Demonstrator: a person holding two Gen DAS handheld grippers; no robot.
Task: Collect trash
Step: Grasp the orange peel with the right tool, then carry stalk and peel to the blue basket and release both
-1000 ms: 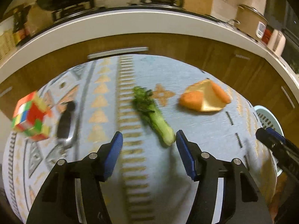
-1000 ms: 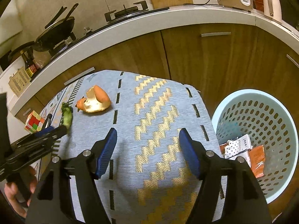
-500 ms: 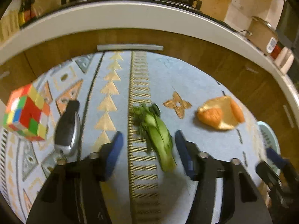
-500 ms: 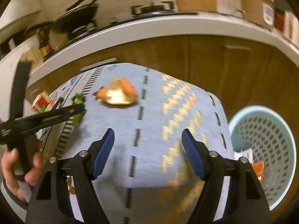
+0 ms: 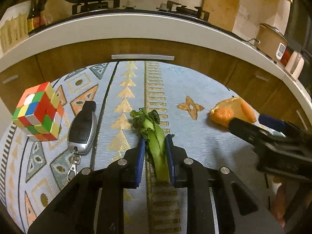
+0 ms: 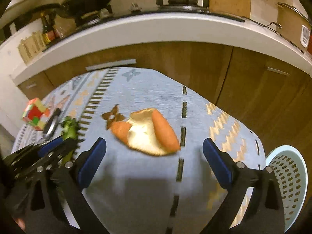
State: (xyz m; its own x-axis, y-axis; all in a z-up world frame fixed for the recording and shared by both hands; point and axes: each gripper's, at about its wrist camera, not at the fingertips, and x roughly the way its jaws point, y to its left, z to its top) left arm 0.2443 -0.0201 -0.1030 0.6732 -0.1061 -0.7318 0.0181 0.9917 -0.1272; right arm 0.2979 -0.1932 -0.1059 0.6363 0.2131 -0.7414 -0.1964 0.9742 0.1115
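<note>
A green leafy vegetable stalk (image 5: 156, 142) lies on the patterned blue tablecloth (image 5: 195, 89). My left gripper (image 5: 155, 152) is shut on its stem, blue pads pressing both sides; it also shows in the right wrist view (image 6: 68, 132). An orange peel (image 6: 148, 133) lies on the cloth just ahead of my right gripper (image 6: 154, 154), which is open and empty. The peel also shows in the left wrist view (image 5: 232, 112), with the right gripper's fingers (image 5: 271, 121) beside it. A light blue perforated trash basket (image 6: 290, 177) stands past the table's right edge.
A multicoloured puzzle cube (image 5: 38, 112) and a black car key with key ring (image 5: 81, 128) lie left of the vegetable. A wooden cabinet with a white counter (image 5: 136, 29) runs behind the table, holding a stove, a pan and a rice cooker (image 5: 271, 39).
My left gripper moved forward and closed on the vegetable stalk. My right gripper swung left from the basket side toward the orange peel and stays open.
</note>
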